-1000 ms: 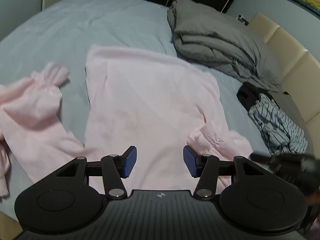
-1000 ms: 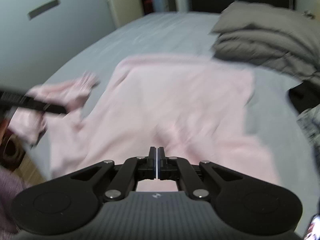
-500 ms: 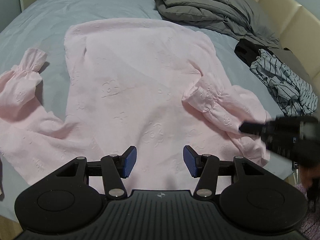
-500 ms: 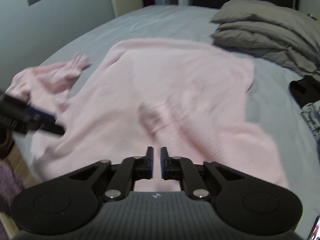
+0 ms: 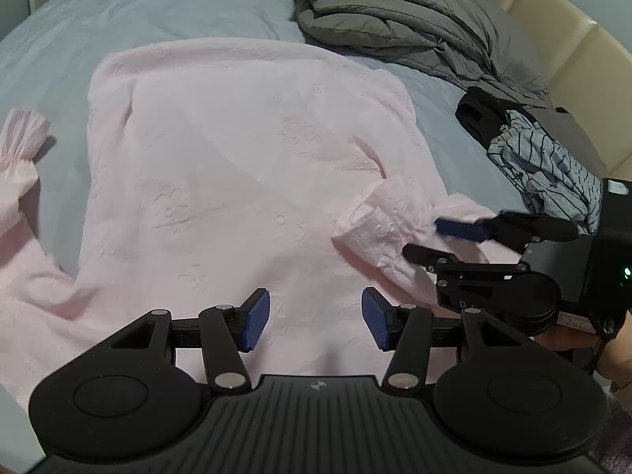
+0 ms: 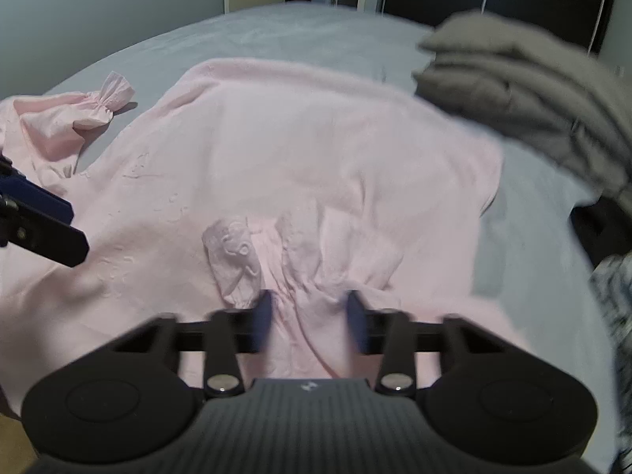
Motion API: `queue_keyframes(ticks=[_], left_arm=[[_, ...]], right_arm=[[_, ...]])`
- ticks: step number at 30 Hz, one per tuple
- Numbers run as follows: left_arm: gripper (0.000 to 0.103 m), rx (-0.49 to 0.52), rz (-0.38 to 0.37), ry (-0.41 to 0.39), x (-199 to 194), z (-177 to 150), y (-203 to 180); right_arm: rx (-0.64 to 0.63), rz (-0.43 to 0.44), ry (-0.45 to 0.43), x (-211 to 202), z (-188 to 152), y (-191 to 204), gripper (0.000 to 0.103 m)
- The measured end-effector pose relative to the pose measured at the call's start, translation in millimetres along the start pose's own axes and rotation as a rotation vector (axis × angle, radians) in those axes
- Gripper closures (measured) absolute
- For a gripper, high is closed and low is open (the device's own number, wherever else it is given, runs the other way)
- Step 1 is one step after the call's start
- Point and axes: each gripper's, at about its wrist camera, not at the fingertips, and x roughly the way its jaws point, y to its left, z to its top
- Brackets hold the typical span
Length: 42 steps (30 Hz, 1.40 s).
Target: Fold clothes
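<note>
A pink long-sleeved top [image 5: 245, 166] lies spread flat on the grey-blue bed; it also shows in the right wrist view [image 6: 316, 166]. Its right sleeve [image 5: 387, 221] is folded in over the body, cuff [image 6: 233, 256] toward the middle. Its left sleeve [image 5: 19, 150] lies out to the side, with its gathered cuff [image 6: 110, 98] on the sheet. My left gripper [image 5: 315, 318] is open and empty above the top's near edge. My right gripper [image 6: 310, 324] is open, its jaws on either side of the folded sleeve's bunched cloth; it also shows in the left wrist view [image 5: 430, 241].
A folded grey duvet [image 5: 399, 27] lies at the far right of the bed. A striped garment [image 5: 549, 170] and a black item [image 5: 482, 118] lie by the beige headboard [image 5: 572, 51]. Bare sheet [image 5: 158, 4] stretches beyond the top.
My right gripper went from shut to open, leaving the right sleeve folded over the body. My left gripper moved in closer over the top and stayed open.
</note>
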Motion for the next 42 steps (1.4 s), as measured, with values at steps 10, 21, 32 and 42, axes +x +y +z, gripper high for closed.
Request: queue_keyframes(ticks=[10,21,32,42], left_arm=[[0.045,-0.125,-0.16,-0.006,1,-4,10],[0.044,-0.145,-0.228,0.086,17,-22,-2],[0.044,-0.139,-0.206,0.07,23,-21,-3],[0.041,-0.059,-0.131,0.056,40,-10,-31]], right_arm=[[0.092,0.117,-0.023,-39,-10,16,0.097],[0.024,0.223,0.04,-57,-44,57,0.097],[-0.064,0.2,0.074,-62,-71,60,0.083],[-0.077,0.173,0.093,-63,-79,55,0.058]])
